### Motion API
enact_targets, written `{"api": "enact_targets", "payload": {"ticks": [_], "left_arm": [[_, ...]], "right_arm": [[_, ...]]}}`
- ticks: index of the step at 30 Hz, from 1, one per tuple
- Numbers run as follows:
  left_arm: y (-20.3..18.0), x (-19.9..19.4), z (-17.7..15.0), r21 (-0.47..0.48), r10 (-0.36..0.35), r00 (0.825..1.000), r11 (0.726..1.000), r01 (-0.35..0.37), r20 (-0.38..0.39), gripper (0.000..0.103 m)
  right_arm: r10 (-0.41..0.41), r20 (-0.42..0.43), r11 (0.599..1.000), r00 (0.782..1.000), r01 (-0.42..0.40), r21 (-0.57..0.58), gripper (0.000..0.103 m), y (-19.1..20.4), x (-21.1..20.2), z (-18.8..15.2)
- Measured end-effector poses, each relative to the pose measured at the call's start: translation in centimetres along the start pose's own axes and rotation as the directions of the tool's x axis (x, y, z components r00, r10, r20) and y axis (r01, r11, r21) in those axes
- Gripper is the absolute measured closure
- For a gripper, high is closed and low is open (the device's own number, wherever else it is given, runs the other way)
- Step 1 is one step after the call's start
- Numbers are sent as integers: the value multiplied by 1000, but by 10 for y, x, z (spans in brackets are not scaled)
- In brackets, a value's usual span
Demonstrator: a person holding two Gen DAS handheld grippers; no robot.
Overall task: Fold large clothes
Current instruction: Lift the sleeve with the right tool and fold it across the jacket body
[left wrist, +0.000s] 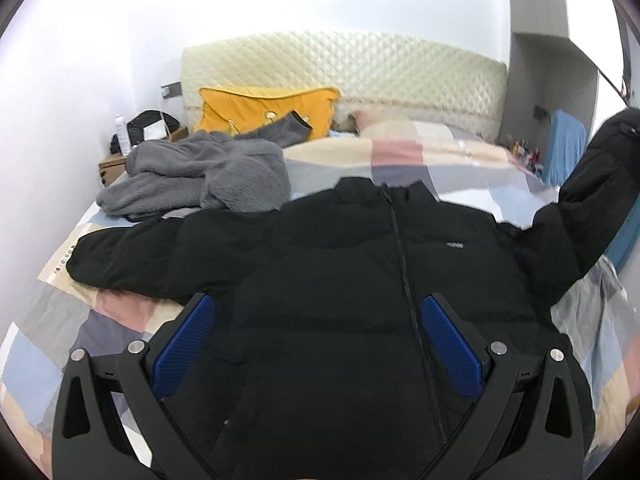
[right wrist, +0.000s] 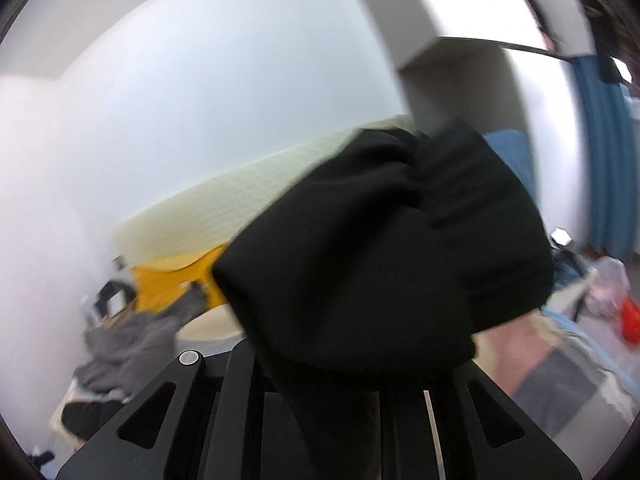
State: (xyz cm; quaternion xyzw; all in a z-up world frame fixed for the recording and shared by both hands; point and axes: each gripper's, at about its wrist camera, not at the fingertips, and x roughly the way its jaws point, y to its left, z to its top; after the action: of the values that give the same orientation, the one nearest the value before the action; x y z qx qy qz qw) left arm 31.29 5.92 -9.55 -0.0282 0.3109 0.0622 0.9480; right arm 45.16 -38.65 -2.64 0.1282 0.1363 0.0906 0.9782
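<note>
The left gripper [left wrist: 316,320] hovers over the jacket's hem, fingers [left wrist: 450,344] spread wide and empty. The jacket [left wrist: 340,272] lies front up on the bed [left wrist: 48,332], zip running hem to collar, collar toward the headboard [left wrist: 344,68]. Its one sleeve [right wrist: 384,240] is raised off the bed, clamped in the right gripper [right wrist: 340,392]'s closed fingers. Beyond the jacket lie a grey fleece [left wrist: 200,176] and a yellow pillow [left wrist: 256,108].

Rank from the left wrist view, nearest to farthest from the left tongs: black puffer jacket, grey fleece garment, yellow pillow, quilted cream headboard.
1. Black puffer jacket: directly under the open left tongs.
2. Grey fleece garment: heaped beyond, upper left.
3. Yellow pillow: behind the fleece.
4. Quilted cream headboard: at the back wall.
</note>
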Motion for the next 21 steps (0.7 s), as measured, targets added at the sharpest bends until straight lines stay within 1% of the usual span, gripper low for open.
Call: {"api": "enact_targets", "payload": {"ticks": [2,6,9,11,12,14,15,18,19,21], "left_arm": [[9,0,0,-19,-18,1000,1000,18,2,0],[23,-2,0,-42,-31,1000,999,31,5,0],[30,-4,0,-56,-35,999,998,36,17,0],[40,-5,1,-92,-54,998,994,56,21,0],[46,-6,0,-115,-74,997,990,76,26,0],[57,-4,1,-160,-91,996,983,93,24,0],[62,-2,0,-177,-102,995,979,104,19,0],[74,9,-1,-225,-128,992,967,123,-7,0],[76,11,-1,-236,-136,991,963,129,-13,0],[80,18,-3,-255,-147,989,957,136,-28,0]], "right_arm": [[55,-21,997,998,-56,-54,90,46,9,-18],[139,-87,978,986,-150,-144,90,130,33,-71],[174,-165,957,971,-206,-204,90,184,55,-118],[186,-214,938,959,-238,-250,89,212,68,-149],[189,-235,930,953,-250,-267,89,223,73,-163],[196,-295,913,935,-284,-292,87,248,88,-200],[201,-329,906,922,-303,-297,87,259,95,-220],[193,-430,879,882,-350,-324,87,269,105,-276],[182,-449,870,875,-356,-340,87,273,107,-289],[142,-476,852,868,-352,-387,87,278,114,-315]]}}
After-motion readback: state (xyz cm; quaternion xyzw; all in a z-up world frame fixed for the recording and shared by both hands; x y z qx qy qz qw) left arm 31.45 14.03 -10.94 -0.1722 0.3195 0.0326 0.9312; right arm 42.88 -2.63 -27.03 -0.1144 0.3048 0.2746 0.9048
